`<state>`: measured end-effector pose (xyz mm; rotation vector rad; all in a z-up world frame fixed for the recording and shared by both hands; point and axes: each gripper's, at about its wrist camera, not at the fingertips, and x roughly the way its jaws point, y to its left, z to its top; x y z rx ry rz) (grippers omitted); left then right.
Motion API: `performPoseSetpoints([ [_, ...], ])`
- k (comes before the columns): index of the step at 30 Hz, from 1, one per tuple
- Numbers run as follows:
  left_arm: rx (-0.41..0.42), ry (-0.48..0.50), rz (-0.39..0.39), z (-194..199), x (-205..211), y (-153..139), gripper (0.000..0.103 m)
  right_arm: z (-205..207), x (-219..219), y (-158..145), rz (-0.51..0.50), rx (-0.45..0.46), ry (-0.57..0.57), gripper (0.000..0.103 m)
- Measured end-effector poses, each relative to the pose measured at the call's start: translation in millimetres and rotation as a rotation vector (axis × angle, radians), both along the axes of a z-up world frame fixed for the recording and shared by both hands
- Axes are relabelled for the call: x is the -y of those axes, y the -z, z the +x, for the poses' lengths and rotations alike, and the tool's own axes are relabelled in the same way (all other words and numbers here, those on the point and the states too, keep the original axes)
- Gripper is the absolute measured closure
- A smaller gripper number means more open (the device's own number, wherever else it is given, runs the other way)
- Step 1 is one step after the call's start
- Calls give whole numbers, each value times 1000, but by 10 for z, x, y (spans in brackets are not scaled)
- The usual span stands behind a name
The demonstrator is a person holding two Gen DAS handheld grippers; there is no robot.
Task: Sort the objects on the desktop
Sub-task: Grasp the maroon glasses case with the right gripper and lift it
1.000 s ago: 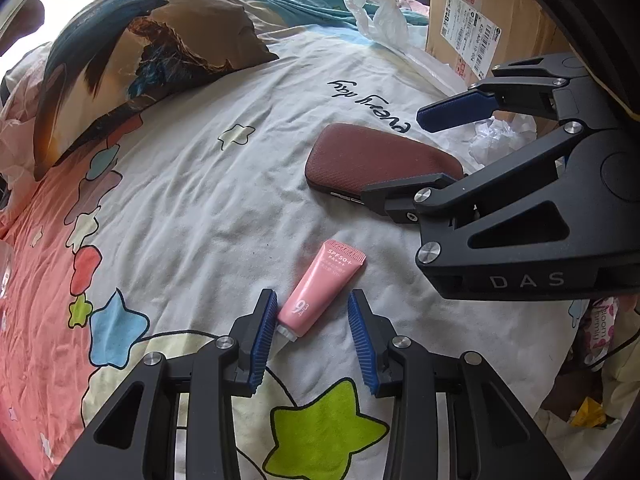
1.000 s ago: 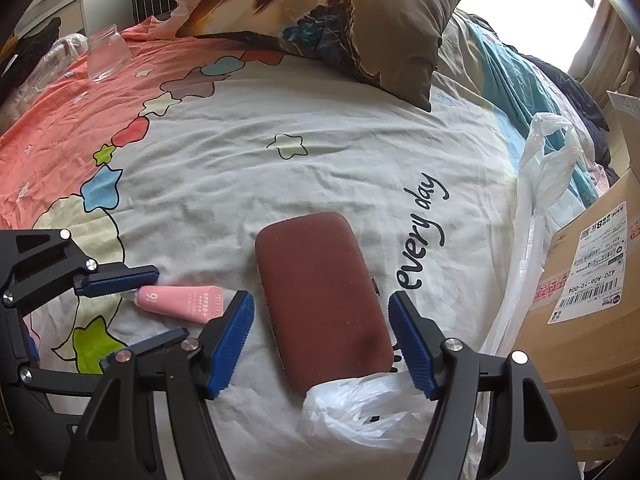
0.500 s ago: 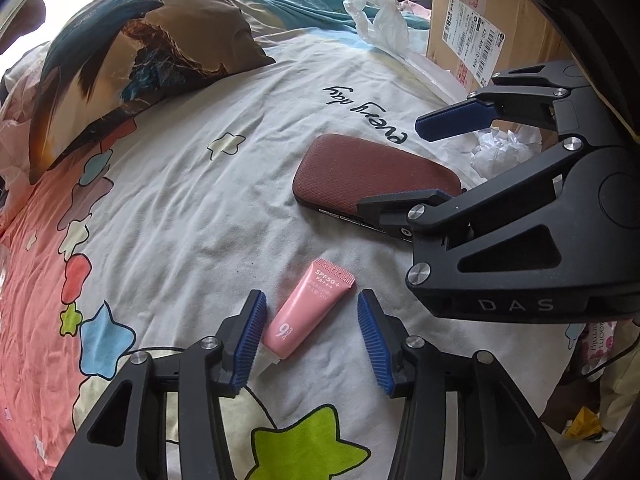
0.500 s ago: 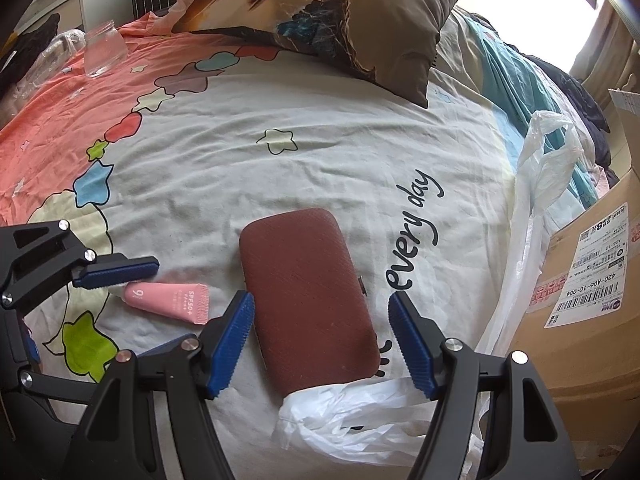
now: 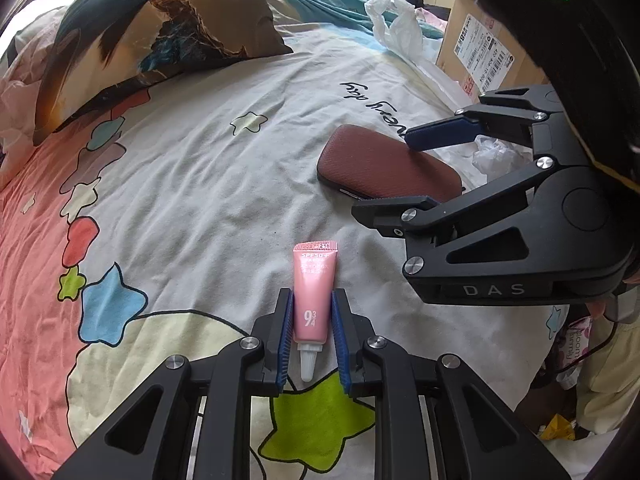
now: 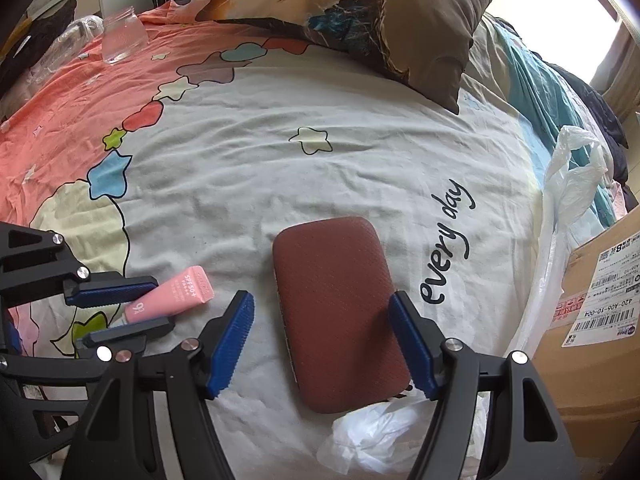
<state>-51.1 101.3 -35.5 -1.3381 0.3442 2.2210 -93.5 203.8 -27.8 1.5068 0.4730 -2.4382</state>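
We look down along two black grippers with blue pads at a bed under a white sheet (image 5: 208, 184) printed with coloured stars and the words "every day".

In the left wrist view, at the bottom centre, our left gripper (image 5: 311, 312) is clamped on a pink tube (image 5: 312, 292). Both pads press its sides. The tube lies on the sheet with its white nozzle pointing toward the bottom of the frame and its flat crimped end pointing up. In the right wrist view the same tube (image 6: 168, 300) shows at the lower left, pinched between the left gripper's pads.

Our right gripper (image 6: 324, 340) stands unclenched at the bottom centre of its own view. A brown case (image 6: 336, 312) lies flat on the sheet between its pads, and we see a gap on each side of the case. In the left wrist view the case (image 5: 384, 168) sits right of centre, with the right gripper (image 5: 416, 172) reaching in from the right edge.

A patterned pillow (image 6: 360, 20) fills the top centre. A white plastic bag (image 6: 568, 184) and a cardboard box (image 6: 600, 320) line the right edge. A clear glass jar (image 6: 122, 36) stands at the upper left.
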Motion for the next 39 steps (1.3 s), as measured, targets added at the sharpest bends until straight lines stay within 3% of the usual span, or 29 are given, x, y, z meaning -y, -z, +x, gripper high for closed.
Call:
performPoseSetpoints([
  [5, -1, -8, 6, 19, 60, -24, 84, -81, 19, 98, 72, 6, 0, 34],
  [13, 2, -1, 11, 24, 64, -33, 84, -236, -236, 155, -86, 88, 53, 29],
  [19, 1, 1, 8, 26, 28, -33, 84, -215, -193, 157, -61, 72, 51, 30],
  [23, -4, -10, 6, 12, 58, -58, 84, -194, -207, 132, -74, 77, 58, 36],
  [29, -10, -22, 2, 14, 101, -110, 84, -80, -207, -51, -231, 85, 53, 38],
  [39, -27, -46, -1, 59, 161, -221, 84, 156, -34, -445, -249, -30, 20, 38],
])
